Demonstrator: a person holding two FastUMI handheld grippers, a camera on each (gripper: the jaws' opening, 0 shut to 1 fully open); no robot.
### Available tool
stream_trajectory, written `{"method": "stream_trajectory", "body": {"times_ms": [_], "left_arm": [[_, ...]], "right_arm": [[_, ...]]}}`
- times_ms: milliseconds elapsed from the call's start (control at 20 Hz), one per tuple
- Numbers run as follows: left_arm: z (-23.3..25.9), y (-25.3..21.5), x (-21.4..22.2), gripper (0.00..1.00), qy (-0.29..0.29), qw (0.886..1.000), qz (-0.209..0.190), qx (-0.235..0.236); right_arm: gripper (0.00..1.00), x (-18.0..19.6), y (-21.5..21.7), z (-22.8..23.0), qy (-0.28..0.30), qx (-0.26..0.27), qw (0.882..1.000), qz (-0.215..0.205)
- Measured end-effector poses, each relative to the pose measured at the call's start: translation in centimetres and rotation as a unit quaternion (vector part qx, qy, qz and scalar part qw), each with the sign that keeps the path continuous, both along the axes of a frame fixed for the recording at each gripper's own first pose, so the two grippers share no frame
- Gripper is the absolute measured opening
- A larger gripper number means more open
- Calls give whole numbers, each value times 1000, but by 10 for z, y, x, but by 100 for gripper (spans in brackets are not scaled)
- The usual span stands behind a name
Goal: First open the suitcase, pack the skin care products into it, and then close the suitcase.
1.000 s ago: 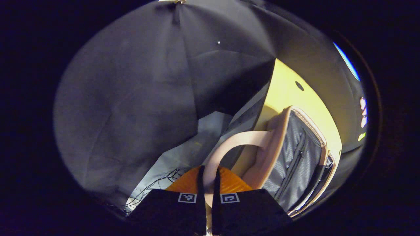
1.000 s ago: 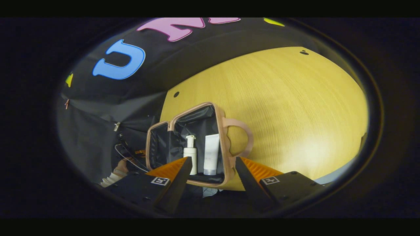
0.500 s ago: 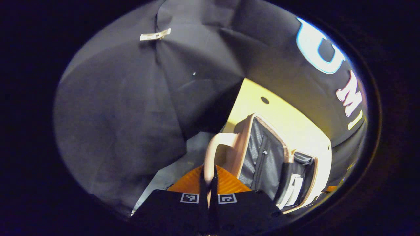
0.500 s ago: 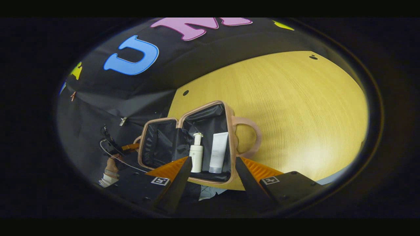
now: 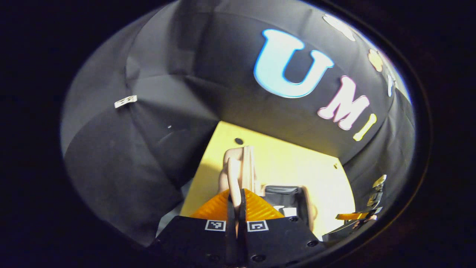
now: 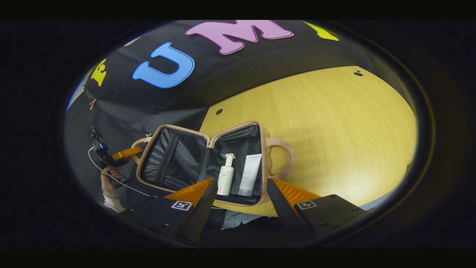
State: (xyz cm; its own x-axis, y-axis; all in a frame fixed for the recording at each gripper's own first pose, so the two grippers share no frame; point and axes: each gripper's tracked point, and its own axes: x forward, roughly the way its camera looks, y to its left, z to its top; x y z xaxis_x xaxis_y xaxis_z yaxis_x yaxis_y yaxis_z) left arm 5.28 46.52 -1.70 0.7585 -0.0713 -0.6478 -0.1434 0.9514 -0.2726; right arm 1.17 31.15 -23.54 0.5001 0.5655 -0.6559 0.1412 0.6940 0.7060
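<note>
Here, in the left gripper view, my left gripper [image 5: 236, 201] sat at the bottom centre, its black fingers pinched together on the pale pink loop handle [image 5: 233, 178] of the small pink hard-shell suitcase [image 5: 248, 167], which rose just above them over the yellow wooden table [image 5: 297, 163]. I judged the thin handle could slip out of that narrow pinch if I swung the lid too quickly, letting it drop.

In the right gripper view, my right gripper [image 6: 240, 201] hovered low centre with fingers spread wide and empty. The suitcase lay open in the middle of the frame, black lining showing, with a white pump bottle [image 6: 225, 176] and a white squeeze tube [image 6: 251, 175] standing side by side in its right half. At the left edge a hand [image 6: 109, 178] held the other gripper at the lid's far handle.
</note>
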Motion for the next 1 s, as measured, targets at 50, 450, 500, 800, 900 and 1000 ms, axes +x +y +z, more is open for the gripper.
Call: {"method": "stream_trajectory", "body": {"times_ms": [50, 450, 500, 800, 900, 1000], "left_arm": [[7, -20, 6, 7, -9, 1000, -21, -6], [0, -191, 32, 6, -21, 983, -169, -68], [-9, -210, 34, 6, -16, 981, -176, -82], [-133, -320, 41, 6, 74, 969, -218, -93], [-181, -336, 37, 7, 122, 967, -211, -72], [-213, -347, 33, 7, 148, 964, -219, -25]], "right_arm": [[85, -1, -5, 2, -4, -2, 1000, -6], [85, -22, -63, 9, -5, -7, 998, -59], [85, -24, -71, 10, -5, -6, 998, -65], [85, -39, -134, 34, -29, 3, 995, -100], [85, -48, -165, 39, -34, -7, 994, -106], [85, -60, -200, 42, -43, -31, 992, -114]]}}
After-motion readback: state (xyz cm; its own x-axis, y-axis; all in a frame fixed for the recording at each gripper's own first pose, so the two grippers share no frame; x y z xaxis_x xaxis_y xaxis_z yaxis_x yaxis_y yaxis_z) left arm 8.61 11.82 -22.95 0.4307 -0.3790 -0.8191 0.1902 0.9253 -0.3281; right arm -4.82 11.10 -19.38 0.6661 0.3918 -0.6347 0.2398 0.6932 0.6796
